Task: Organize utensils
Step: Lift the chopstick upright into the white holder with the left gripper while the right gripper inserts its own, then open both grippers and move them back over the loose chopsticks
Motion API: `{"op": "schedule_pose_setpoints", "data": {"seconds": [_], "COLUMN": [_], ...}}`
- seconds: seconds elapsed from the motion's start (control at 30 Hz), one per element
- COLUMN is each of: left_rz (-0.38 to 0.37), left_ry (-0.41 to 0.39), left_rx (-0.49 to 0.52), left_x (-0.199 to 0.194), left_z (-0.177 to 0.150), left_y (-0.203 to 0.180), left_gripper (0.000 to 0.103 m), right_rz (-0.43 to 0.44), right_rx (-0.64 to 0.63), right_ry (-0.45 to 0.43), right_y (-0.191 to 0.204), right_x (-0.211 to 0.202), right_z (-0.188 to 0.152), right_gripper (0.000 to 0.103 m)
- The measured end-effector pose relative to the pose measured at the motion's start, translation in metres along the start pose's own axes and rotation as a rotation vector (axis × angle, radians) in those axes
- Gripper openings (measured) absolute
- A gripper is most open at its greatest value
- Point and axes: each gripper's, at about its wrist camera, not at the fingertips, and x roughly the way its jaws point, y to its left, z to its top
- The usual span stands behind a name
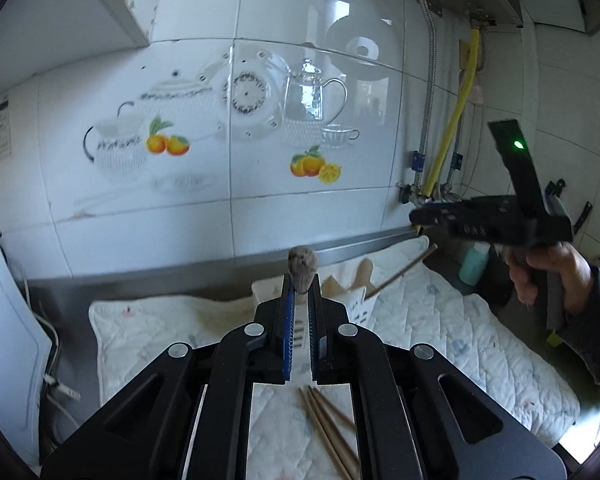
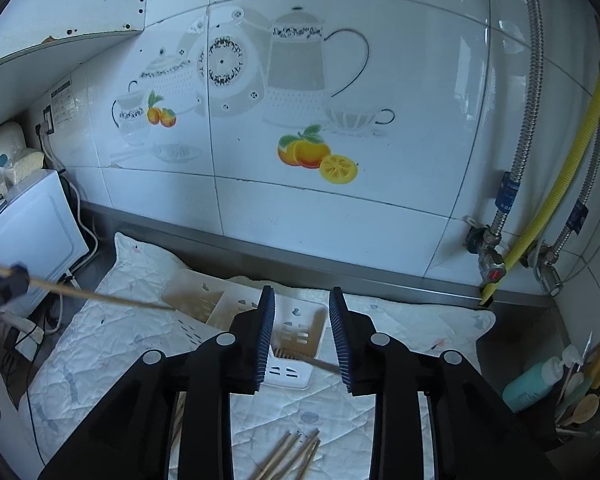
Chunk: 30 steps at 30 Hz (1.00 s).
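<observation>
Above the quilted mat (image 1: 440, 332), left gripper (image 1: 300, 280) clamps a chopstick (image 2: 100, 294), seemingly alone.

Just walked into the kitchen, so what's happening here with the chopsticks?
A person holds a gripper in each hand, sorting chopsticks into a white holder on a quilted mat. The left gripper is shut on one chopstick, lifted above the mat. The right gripper is open over the holder. More loose chopsticks lie on the mat.
</observation>
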Motion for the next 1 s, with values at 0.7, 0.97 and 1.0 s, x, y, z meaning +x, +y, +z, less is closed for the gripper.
{"op": "schedule_pose_setpoints", "data": {"seconds": [0.7,0.97,1.0], "left_rz": [0.06,0.043,0.042], "left_ry": [0.145,0.123,0.114], "left_rx": [-0.012,-0.025,-0.026], "left_x": [0.099,0.091,0.087], "left_z": [0.027,0.025,0.025], "left_y": [0.012,0.013,0.012], "left_gripper": [0.006,0.017,0.024], "right_rz": [0.014,-0.009,-0.012], "right_rx": [-0.021,0.014,0.021], "right_ry": [-0.043,-0.038,-0.038], "right_y": [0.005,0.012,0.013], "right_x": [-0.042,-0.055,-0.057], "right_z": [-0.077,-0.123,-0.13], "right_gripper": [0.043,0.043,0.043]}}
